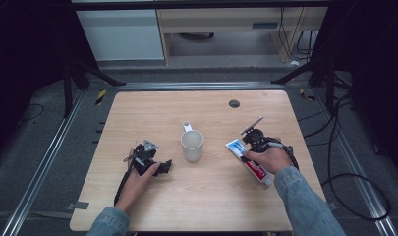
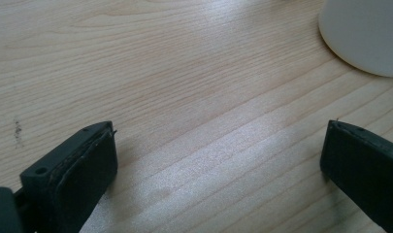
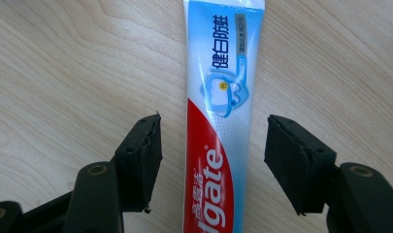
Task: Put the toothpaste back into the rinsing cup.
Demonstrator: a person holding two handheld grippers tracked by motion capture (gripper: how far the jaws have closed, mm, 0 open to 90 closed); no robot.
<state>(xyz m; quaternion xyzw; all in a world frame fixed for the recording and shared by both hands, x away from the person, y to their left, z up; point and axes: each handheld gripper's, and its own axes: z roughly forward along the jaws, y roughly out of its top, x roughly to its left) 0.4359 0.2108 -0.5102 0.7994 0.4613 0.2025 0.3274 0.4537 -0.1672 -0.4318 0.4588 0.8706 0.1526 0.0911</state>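
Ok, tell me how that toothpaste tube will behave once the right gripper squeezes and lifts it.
The toothpaste tube looks soft and flat, so it will probably dent under the pads and sag a little at its ends. Lying flat on the table, it is unlikely to roll. Its glossy skin may slip in the right gripper.

My light wooden bench [image 1: 152,196] stands on grey floor [image 1: 44,162]; pale cabinets [image 1: 123,34] occupy the upper frame, black cables [image 1: 344,182] at right.

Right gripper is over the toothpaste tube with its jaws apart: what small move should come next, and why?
Probably close the jaws. The right gripper straddles the toothpaste tube, which lies flat on the table, with a gap on each side, so nothing is gripped yet.
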